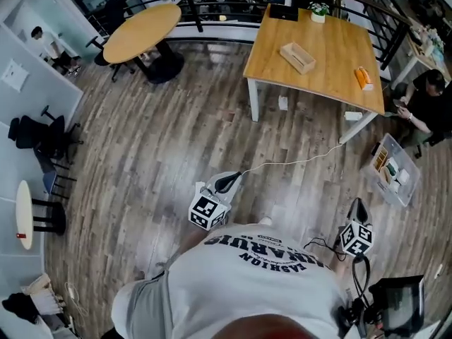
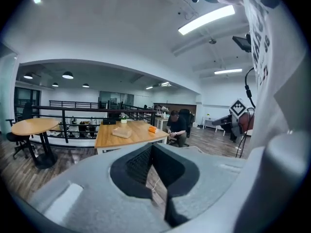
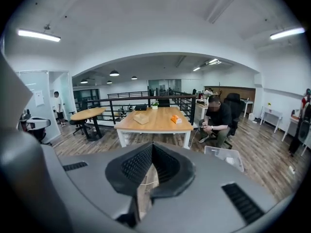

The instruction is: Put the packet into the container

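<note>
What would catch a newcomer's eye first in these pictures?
The big wooden table at the far end, carrying an orange packet near its right edge and a wooden box at its middle. Nearer, the left tool and right tool, both shut and empty, are well short of it.

Your head camera looks steeply down over your white printed shirt [image 1: 247, 274] onto the grey-brown plank floor [image 1: 162, 154], well away from the furniture. The rectangular light-wood table with white legs [image 1: 311, 55] sits near the top of its frame. The round wooden pedestal table [image 1: 141, 32] is to its left.

The camera on your left gripper [image 1: 234, 178] faces almost level along its jaws. It has the rectangular table well ahead, left of centre, and your right gripper [image 1: 358, 205] at its right side.

The right gripper view centres the same table and shows the clear plastic bin [image 3: 224, 155] on the floor. The head view has the bin at right.

All three views share both tables and the black metal railing [image 3: 146, 101].
</note>
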A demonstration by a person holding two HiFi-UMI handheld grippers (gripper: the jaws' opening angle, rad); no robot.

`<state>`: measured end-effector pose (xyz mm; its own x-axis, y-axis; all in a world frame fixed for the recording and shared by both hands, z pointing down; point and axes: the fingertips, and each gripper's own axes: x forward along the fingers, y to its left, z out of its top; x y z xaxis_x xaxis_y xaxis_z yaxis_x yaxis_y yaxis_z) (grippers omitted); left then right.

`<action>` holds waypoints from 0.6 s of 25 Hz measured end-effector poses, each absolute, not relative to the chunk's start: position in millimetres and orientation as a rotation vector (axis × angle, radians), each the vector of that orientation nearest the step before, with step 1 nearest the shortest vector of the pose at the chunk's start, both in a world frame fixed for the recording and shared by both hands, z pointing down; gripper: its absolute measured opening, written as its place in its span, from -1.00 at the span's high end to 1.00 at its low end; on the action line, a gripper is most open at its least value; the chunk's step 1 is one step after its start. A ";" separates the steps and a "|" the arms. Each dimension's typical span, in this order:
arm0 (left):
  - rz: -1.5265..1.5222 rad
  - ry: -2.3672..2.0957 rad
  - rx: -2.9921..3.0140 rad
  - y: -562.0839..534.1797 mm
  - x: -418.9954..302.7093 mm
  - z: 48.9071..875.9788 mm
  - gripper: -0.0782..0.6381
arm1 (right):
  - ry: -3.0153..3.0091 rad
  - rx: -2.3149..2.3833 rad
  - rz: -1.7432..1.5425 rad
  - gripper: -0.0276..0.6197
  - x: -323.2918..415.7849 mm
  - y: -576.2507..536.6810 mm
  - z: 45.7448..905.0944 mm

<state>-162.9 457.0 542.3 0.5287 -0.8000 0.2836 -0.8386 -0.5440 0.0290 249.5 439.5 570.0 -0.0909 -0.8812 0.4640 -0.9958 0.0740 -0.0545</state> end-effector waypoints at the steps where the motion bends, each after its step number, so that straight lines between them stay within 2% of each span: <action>1: 0.358 -1.408 2.591 454.3 -161.0 547.5 0.80 | -2.041 1.886 0.516 0.89 256.4 434.6 570.0; 7: 0.306 -1.419 2.564 425.5 -144.7 552.1 0.80 | -2.148 1.799 0.389 0.89 233.8 406.4 558.8; 15: 0.150 -1.229 2.753 340.7 -52.5 508.3 0.80 | -2.269 1.613 0.364 0.89 187.2 382.1 585.9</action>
<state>-52.5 340.7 508.3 0.6649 -0.7337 0.1403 -0.7459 -0.6622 0.0716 187.2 382.1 585.9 -0.3031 -0.8603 0.4099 -0.9454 0.3257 -0.0155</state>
